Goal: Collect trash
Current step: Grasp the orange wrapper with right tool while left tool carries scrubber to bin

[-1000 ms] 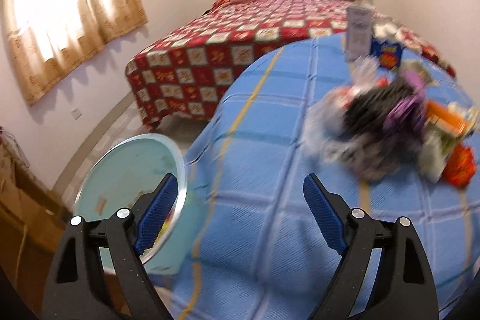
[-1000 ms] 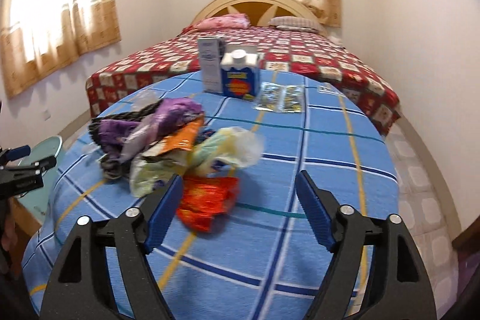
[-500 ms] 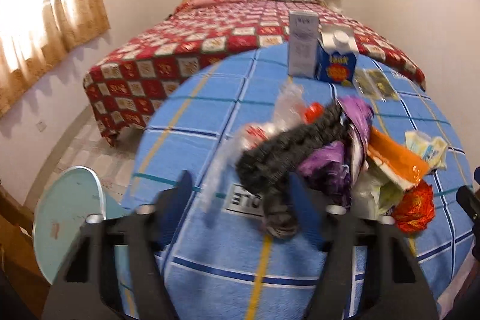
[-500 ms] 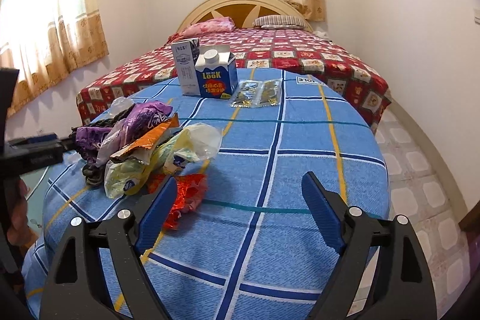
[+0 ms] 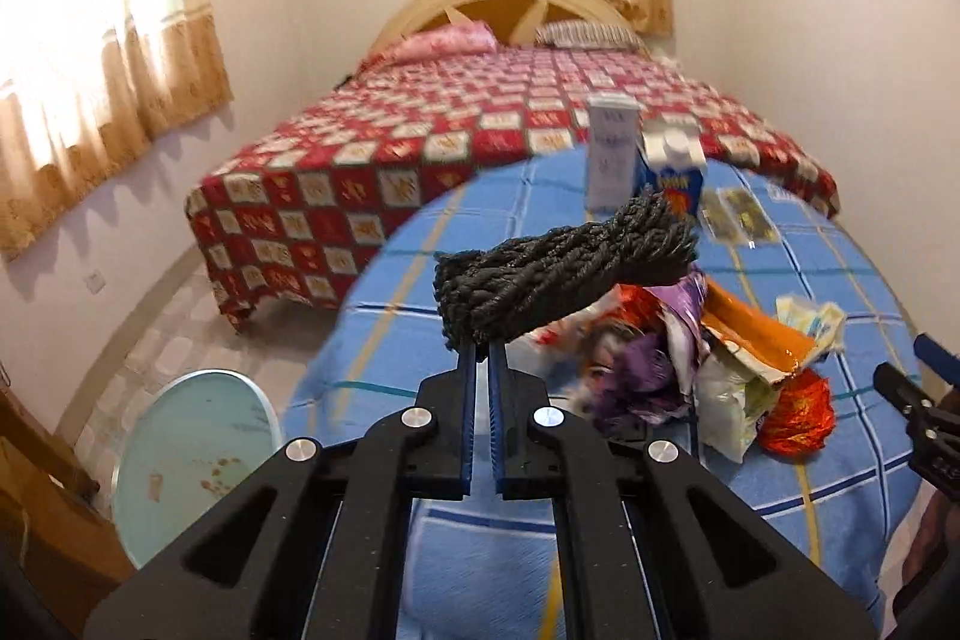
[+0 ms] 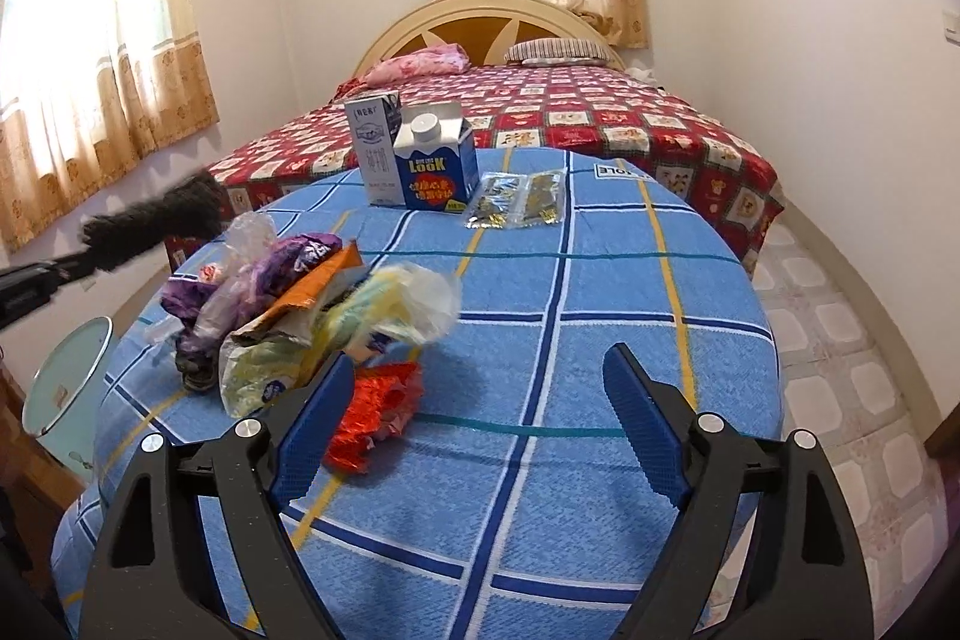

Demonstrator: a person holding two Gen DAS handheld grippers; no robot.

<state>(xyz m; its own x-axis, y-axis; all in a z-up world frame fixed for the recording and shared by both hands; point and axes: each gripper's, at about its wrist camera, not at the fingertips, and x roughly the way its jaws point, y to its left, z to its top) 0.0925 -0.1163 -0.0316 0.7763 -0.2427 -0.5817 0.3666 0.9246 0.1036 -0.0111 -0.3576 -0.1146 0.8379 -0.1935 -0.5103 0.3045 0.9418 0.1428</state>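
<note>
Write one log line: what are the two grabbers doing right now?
left gripper: shut on dark knitted cloth, lifted above trash pile | right gripper: open, empty, over blue tablecloth

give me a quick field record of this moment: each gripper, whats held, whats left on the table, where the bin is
left gripper: shut on dark knitted bundle, lifted above the pile
right gripper: open, nothing between its fingers
wrapper pile: on the blue checked tablecloth, red foil wrapper at its near edge
far side of table: white carton beside blue carton, two clear sachets
bin: pale green, on the floor, left of the table
</note>
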